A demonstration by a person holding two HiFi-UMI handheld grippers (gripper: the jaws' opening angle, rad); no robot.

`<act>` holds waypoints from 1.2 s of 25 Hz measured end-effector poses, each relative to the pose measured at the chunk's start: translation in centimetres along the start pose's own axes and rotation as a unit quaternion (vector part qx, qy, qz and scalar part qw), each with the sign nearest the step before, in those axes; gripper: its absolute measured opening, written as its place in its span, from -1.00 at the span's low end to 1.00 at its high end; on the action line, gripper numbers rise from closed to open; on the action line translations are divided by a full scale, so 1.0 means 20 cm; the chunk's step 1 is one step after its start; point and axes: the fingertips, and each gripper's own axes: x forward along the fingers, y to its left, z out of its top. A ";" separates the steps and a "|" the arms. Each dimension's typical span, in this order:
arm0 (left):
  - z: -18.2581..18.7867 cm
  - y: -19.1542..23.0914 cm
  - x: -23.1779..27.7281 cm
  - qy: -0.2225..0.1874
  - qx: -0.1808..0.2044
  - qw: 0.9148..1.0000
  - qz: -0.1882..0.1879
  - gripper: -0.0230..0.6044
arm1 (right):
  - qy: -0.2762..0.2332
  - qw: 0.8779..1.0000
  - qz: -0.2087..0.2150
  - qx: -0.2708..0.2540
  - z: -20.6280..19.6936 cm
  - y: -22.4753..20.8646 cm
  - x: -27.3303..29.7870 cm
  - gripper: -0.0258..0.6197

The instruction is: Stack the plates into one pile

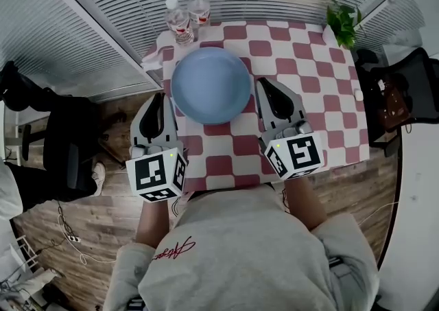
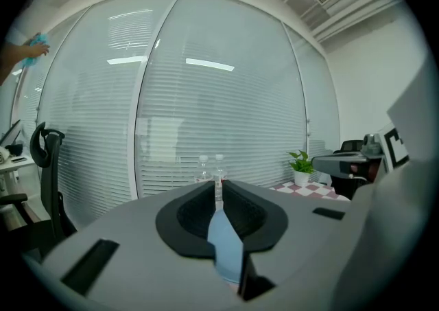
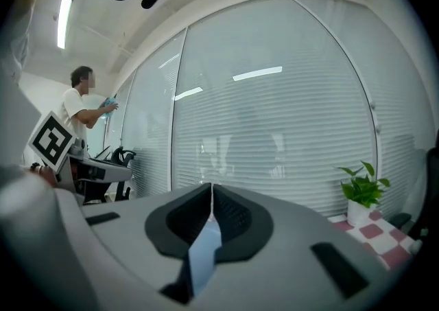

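One blue plate [image 1: 210, 85] in view, two water bottles [image 1: 180, 22] at the far left corner of the checkered worktop [image 1: 322, 97], one potted plant [image 1: 343, 22] at the far right corner. The plate is held over the near-left part of the worktop between two grippers: left gripper [image 1: 163, 97] clamped on its left rim, right gripper [image 1: 263, 84] clamped on its right rim, a blue sliver pinched in each pair of jaws. Both grippers point away from the person, roughly level, side by side

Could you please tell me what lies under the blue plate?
Around the blue plate only the checkered tablecloth shows. Whatever lies directly beneath the plate is covered by it and cannot be seen.
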 end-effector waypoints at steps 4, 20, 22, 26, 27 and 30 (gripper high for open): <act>0.05 0.00 -0.05 -0.009 0.010 1.000 -0.001 -0.78 | -0.024 1.000 0.020 0.001 0.10 0.06 -0.04 -0.87; 0.13 -0.06 -0.15 -0.020 0.020 0.999 -0.021 -0.78 | -0.045 0.998 0.034 -0.018 0.18 0.21 -0.12 -0.89; 0.13 -0.07 -0.15 -0.020 0.021 0.999 -0.024 -0.78 | -0.047 0.998 0.031 -0.019 0.19 0.20 -0.12 -0.89; 0.14 -0.07 -0.14 -0.022 0.022 0.999 -0.026 -0.78 | -0.047 0.998 0.029 -0.023 0.20 0.18 -0.12 -0.89; 0.15 -0.07 -0.14 -0.023 0.022 0.999 -0.026 -0.78 | -0.045 0.998 0.030 -0.024 0.20 0.18 -0.12 -0.89; 0.15 -0.08 -0.14 -0.026 0.023 0.999 -0.029 -0.78 | -0.041 0.998 0.030 -0.034 0.20 0.18 -0.12 -0.89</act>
